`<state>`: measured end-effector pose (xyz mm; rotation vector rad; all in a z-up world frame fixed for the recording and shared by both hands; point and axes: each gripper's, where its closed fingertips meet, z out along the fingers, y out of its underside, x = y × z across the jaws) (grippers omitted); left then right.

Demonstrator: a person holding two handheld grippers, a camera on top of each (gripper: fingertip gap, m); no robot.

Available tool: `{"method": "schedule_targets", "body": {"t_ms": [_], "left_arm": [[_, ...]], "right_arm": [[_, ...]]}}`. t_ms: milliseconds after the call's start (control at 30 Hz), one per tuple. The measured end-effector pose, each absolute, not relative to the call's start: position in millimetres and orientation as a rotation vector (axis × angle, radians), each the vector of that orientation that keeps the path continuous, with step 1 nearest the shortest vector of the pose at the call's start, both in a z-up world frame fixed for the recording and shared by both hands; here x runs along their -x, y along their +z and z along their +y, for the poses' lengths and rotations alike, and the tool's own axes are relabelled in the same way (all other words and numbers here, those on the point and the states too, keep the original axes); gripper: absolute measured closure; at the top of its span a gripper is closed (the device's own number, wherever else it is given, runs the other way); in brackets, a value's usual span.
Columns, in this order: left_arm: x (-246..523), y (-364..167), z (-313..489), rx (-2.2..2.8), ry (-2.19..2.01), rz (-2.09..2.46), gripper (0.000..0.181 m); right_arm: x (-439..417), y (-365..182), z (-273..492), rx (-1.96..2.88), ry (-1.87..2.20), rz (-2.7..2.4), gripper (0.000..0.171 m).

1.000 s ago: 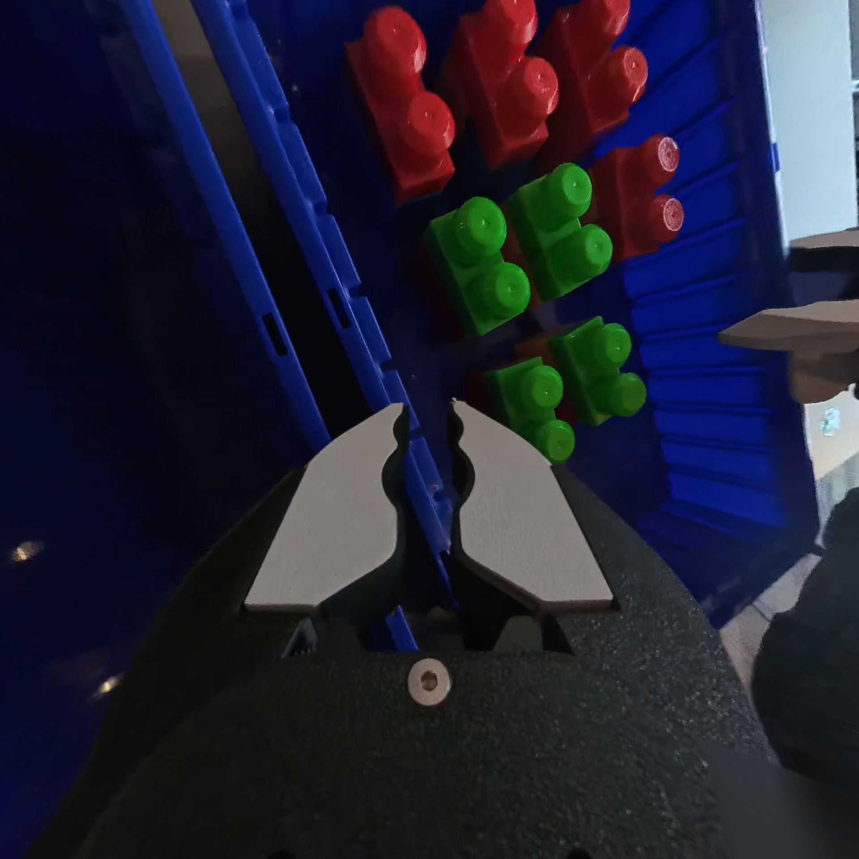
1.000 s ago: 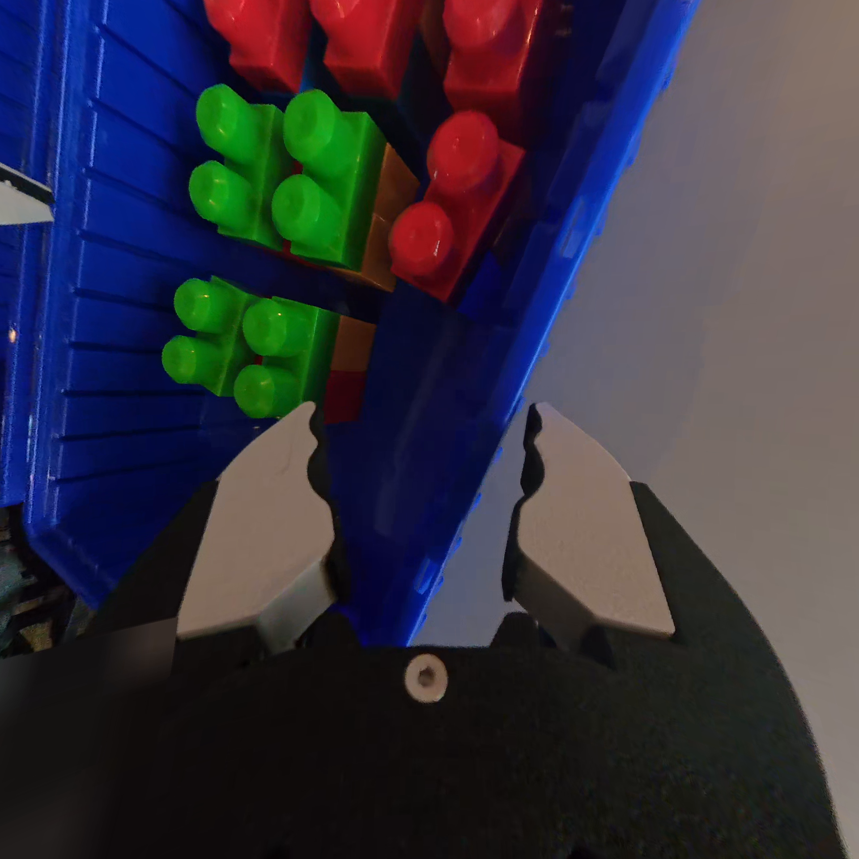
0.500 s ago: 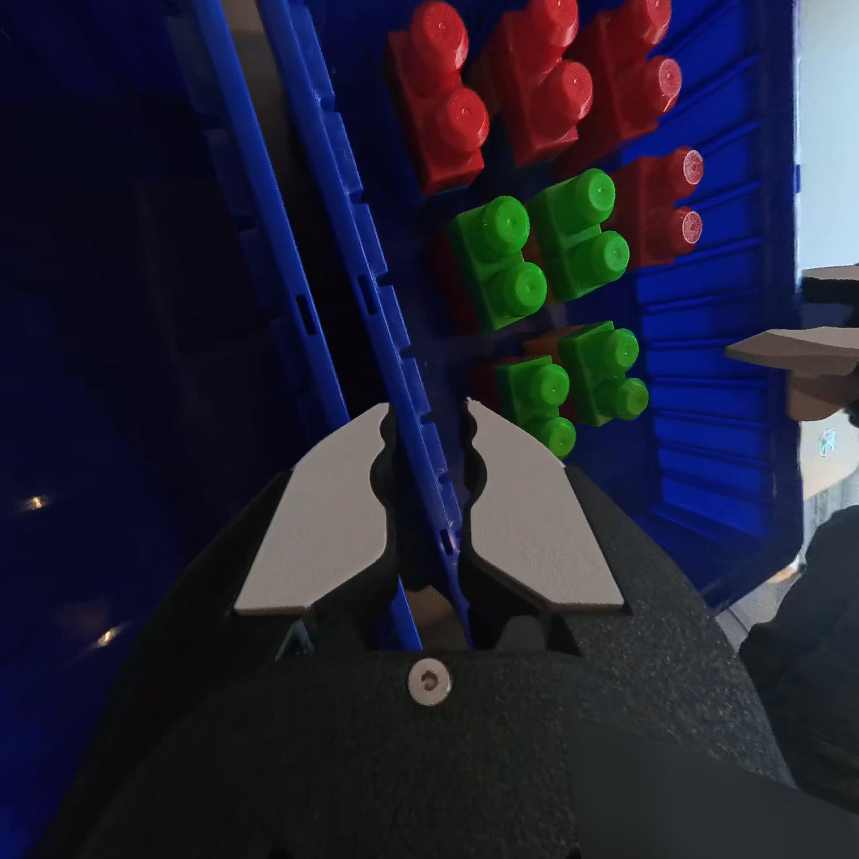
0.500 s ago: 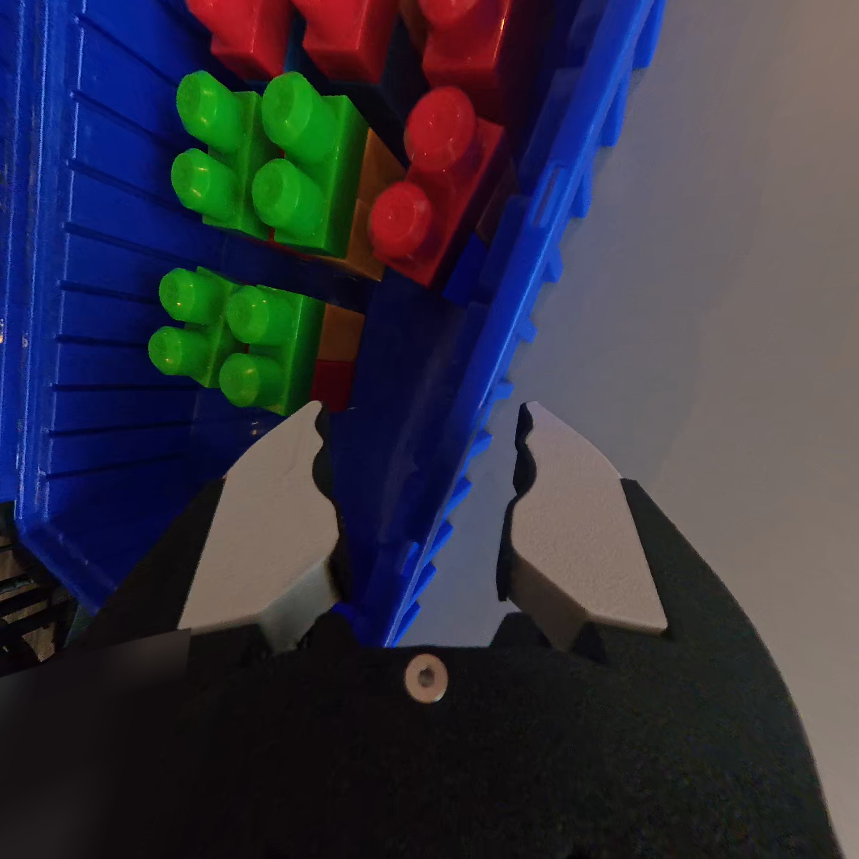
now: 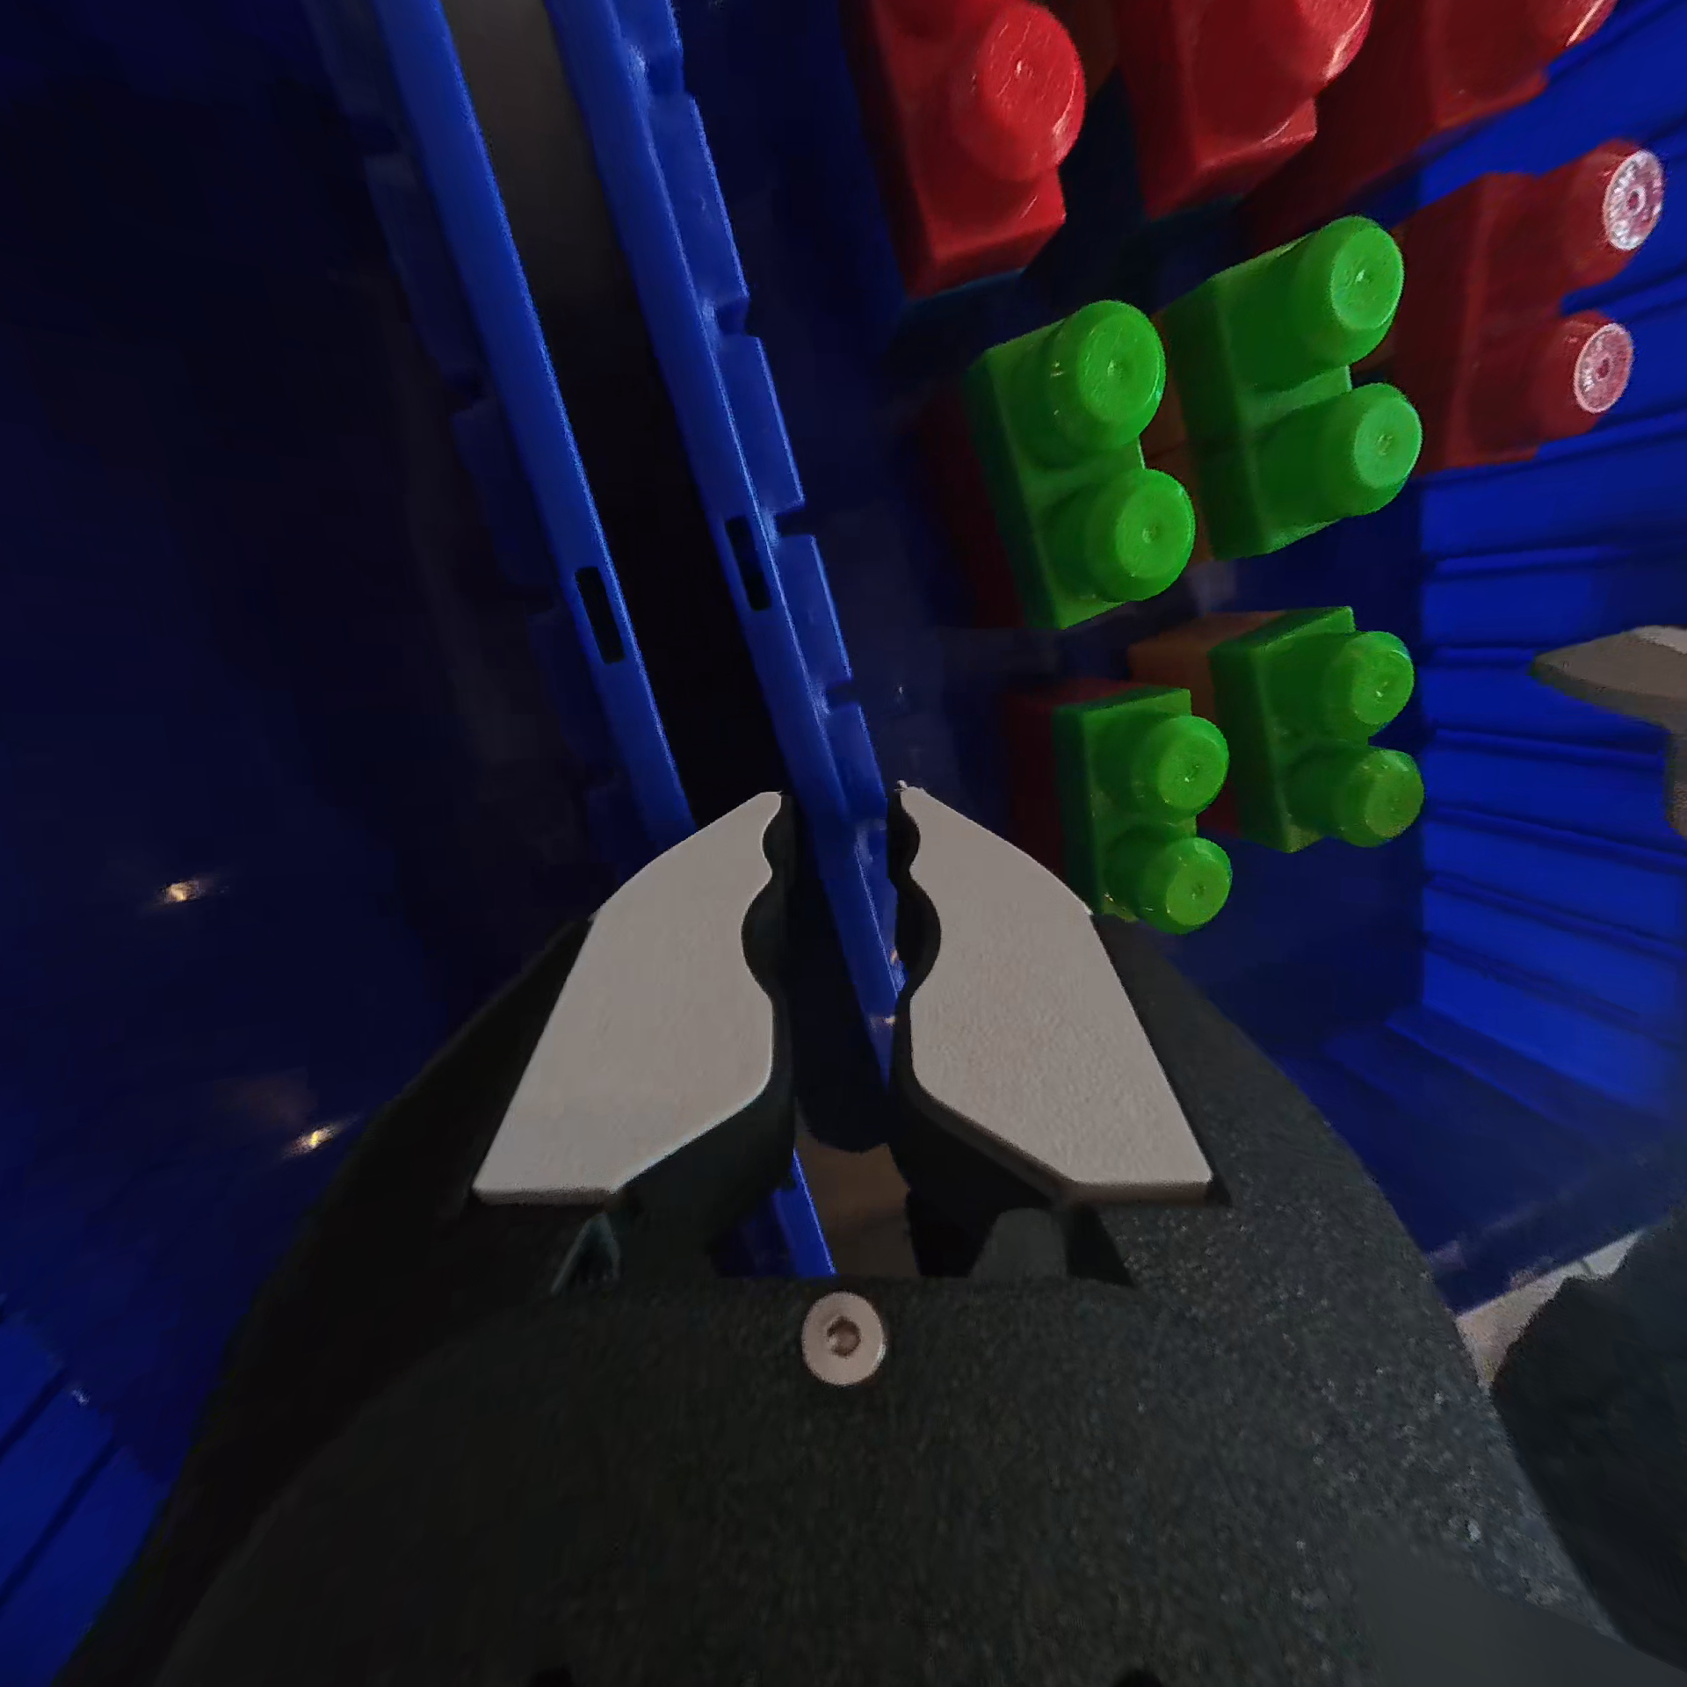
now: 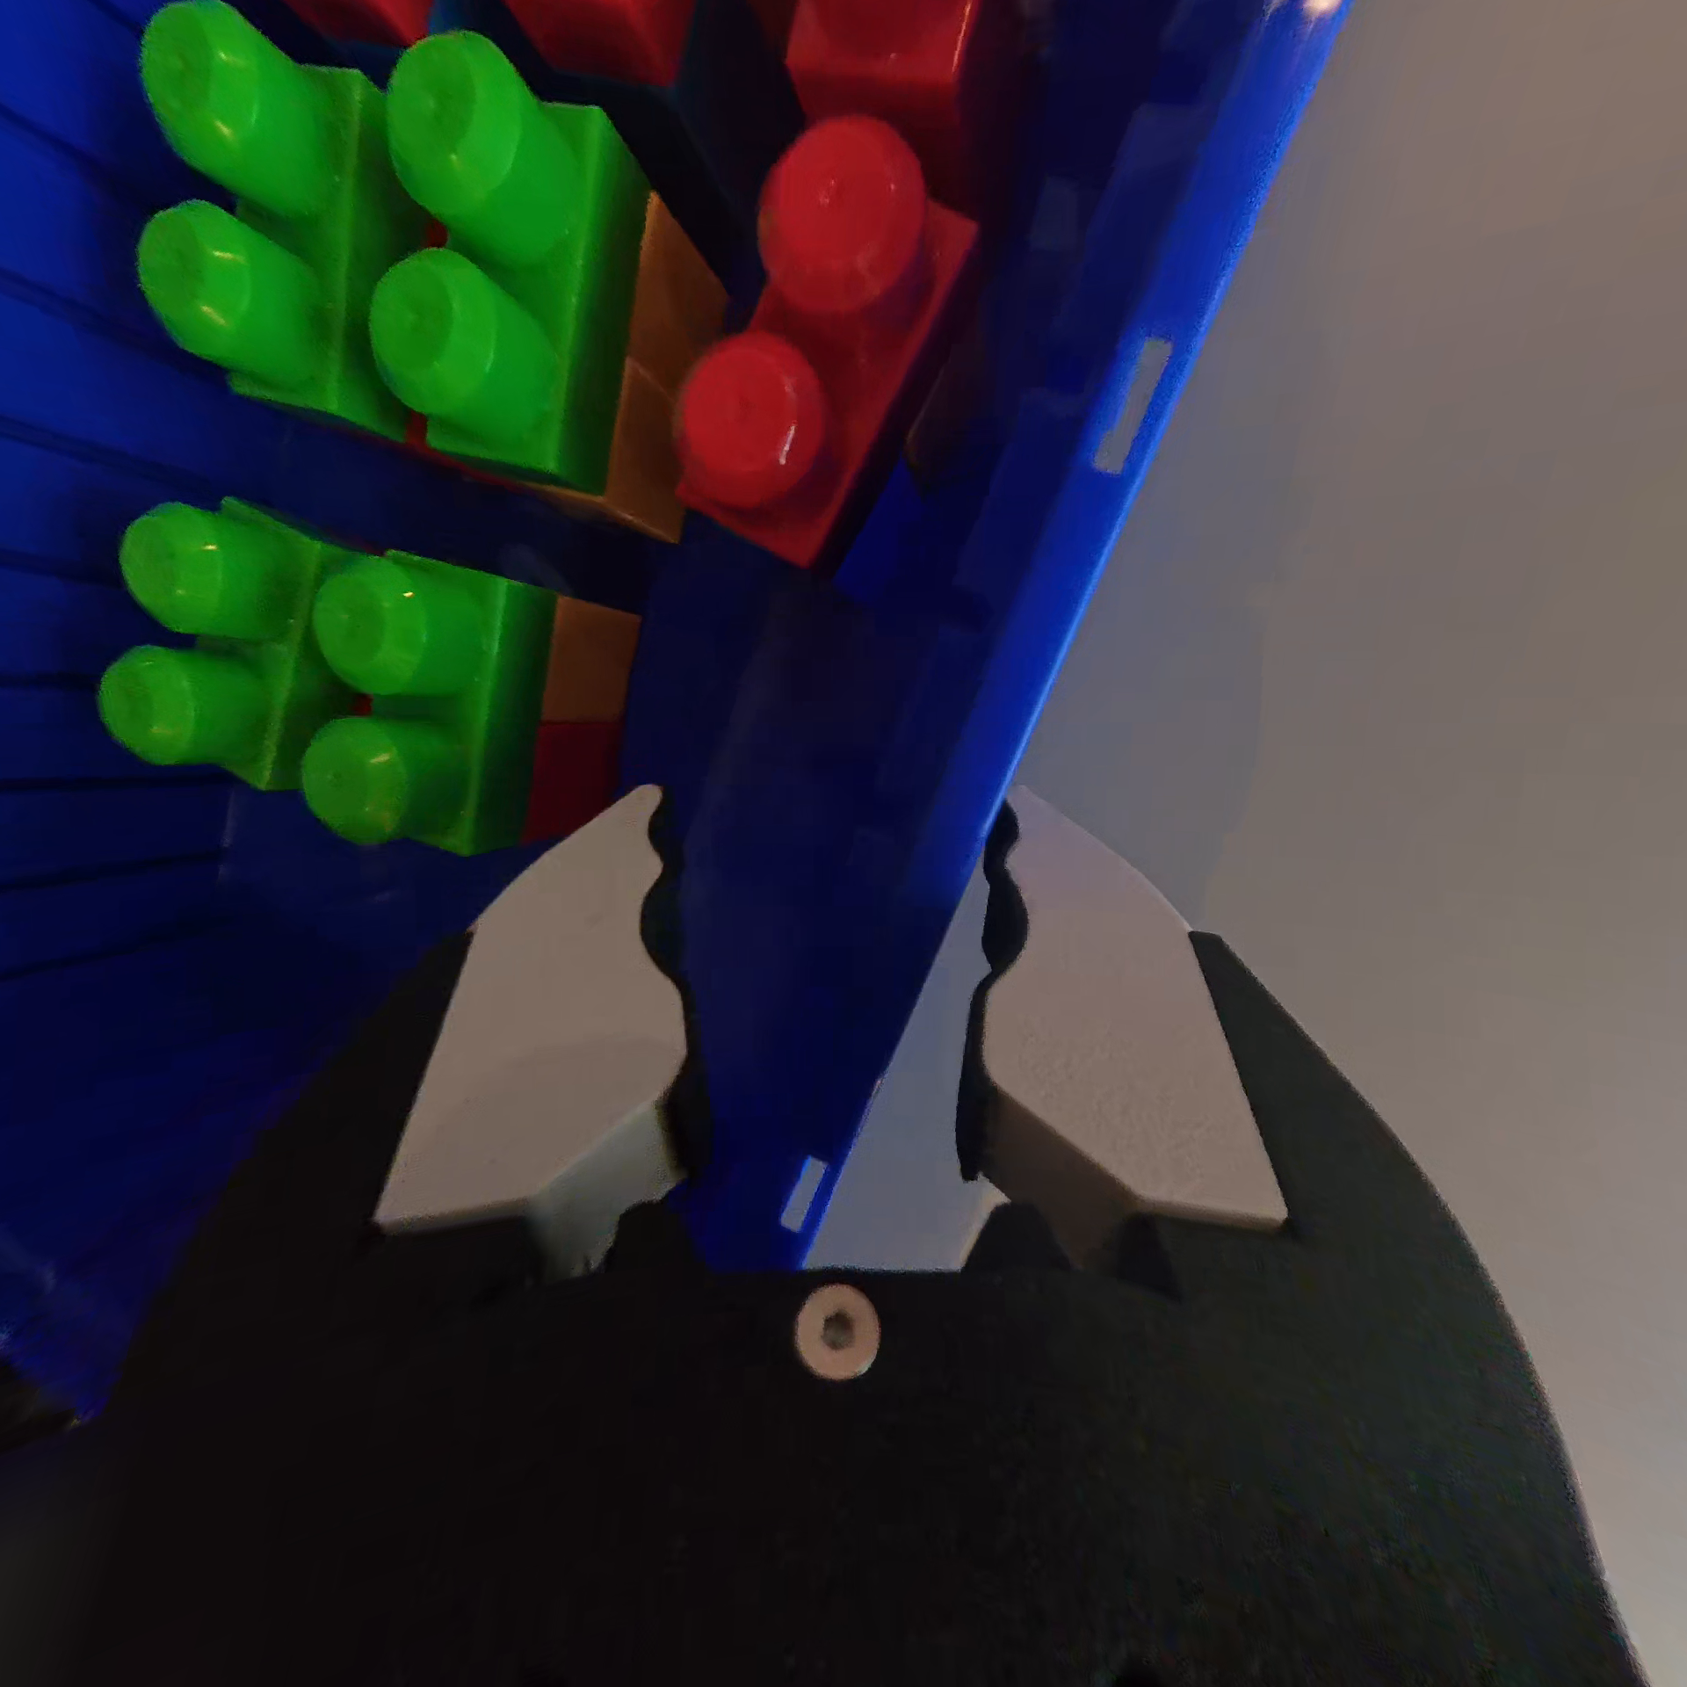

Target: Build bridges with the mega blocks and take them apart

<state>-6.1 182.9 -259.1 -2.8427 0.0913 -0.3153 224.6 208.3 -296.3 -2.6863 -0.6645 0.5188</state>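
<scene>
A blue bin holds red blocks and green blocks, some stacked on orange and red ones. Their studs point toward me. My left gripper is shut on the bin's left rim, one finger on each side. In the right wrist view, my right gripper is shut on the bin's right wall; its right fingertip touches the outer rim. Green blocks and a red block sit just beyond it. A finger of my right gripper shows at the left wrist view's right edge.
A second blue bin's rim runs alongside the gripped rim on the left, with a narrow dark gap between them. Its dark interior fills the left side. A plain grey surface lies to the right of the bin.
My right gripper's jaws have closed in from wide open onto the bin's right wall. My left gripper's jaws widened slightly, then narrowed on the left rim. The blocks appear closer in both views.
</scene>
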Motion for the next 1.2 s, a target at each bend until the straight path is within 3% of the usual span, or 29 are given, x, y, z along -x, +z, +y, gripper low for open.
{"method": "schedule_targets", "body": {"t_ms": [167, 267, 333, 767, 933, 1200], "left_arm": [[7, -267, 185, 2.896, -0.129, 0.137, 0.158], [4, -277, 185, 2.948, -0.061, 0.143, 0.148], [9, -280, 185, 2.972, 0.081, 0.203, 0.155], [3, -281, 183, 3.006, 0.046, 0.281, 0.155], [-5, -268, 186, 3.007, -0.047, 0.325, 0.155], [13, -199, 196, 2.938, -0.064, 0.381, 0.155]], "right_arm": [[-237, -304, 214, 2.72, 0.264, -0.693, 0.113], [-246, -307, 214, 2.743, 0.132, -0.714, 0.136], [-245, -308, 213, 2.758, 0.12, -0.701, 0.144], [-254, -302, 203, 2.836, -0.016, -0.643, 0.147], [-263, -268, 200, 2.839, -0.121, -0.623, 0.147], [-242, -188, 195, 2.821, -0.182, -0.553, 0.147]]}}
